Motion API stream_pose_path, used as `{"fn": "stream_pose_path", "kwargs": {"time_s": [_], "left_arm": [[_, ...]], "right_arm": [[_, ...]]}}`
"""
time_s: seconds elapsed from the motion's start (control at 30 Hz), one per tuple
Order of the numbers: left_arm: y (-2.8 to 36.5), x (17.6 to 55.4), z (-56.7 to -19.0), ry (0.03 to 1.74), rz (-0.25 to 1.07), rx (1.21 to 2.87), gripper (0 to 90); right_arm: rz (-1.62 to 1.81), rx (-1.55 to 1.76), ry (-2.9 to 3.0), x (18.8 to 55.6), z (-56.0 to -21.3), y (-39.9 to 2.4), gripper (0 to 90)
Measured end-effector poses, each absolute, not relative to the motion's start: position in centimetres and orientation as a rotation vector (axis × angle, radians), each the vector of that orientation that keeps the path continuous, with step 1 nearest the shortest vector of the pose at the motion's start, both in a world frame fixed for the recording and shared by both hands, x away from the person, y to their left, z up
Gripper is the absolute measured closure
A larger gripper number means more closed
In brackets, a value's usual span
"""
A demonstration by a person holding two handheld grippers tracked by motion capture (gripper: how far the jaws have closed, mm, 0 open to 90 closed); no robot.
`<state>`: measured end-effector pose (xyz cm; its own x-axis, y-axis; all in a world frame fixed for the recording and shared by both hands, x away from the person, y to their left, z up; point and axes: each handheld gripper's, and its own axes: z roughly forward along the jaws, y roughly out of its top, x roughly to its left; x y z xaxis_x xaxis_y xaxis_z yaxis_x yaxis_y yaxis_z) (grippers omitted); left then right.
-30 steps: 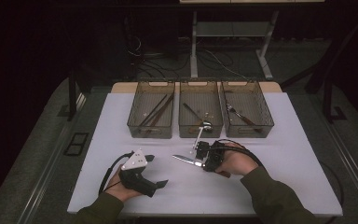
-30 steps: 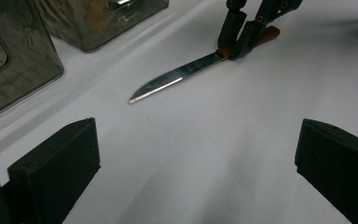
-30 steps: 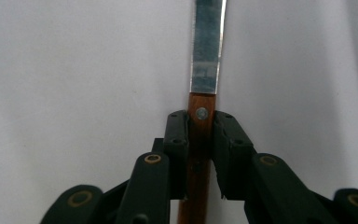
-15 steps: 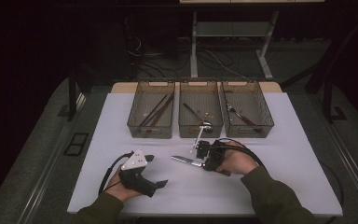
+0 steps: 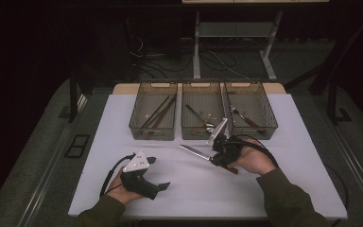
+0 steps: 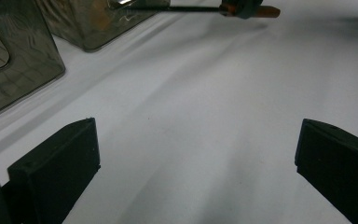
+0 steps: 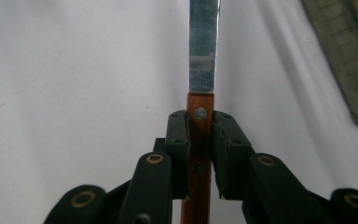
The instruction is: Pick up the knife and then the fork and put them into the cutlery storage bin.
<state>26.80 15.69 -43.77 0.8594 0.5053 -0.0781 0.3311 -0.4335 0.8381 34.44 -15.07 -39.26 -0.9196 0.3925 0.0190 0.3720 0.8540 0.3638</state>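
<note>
the high view is dim overall: the room around the white bench (image 5: 189,189) is nearly black, and the bench top is the one bright area, lit evenly from above with a dull greyish cast. shadows on the bench are soft and short, lying close under the three trays (image 5: 203,116) and the hands. the picture is slightly grainy, and detail inside the trays is hard to read. in the left gripper view the bench looks bright with broad soft shadow bands, and the black tongs (image 6: 191,158) are near silhouettes, slightly soft. in the right gripper view the knife (image 7: 203,51) blade carries a pale sheen, and the tray beyond it is blurred.
</note>
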Motion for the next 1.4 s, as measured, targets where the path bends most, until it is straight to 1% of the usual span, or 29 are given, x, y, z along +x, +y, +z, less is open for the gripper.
{"fn": "stream_pose_path", "kwargs": {"time_s": [0.57, 1.4], "left_arm": [[15.7, 26.8, -43.8, 0.610, 0.225, 2.060, 0.0], [16.0, 27.0, -43.8, 0.622, 0.215, 2.047, 0.0]], "right_arm": [[0.864, 0.764, 2.820, 34.5, -38.1, -20.1, 77.3], [1.144, 0.923, 2.579, 35.4, -35.6, -25.1, 77.3]]}}
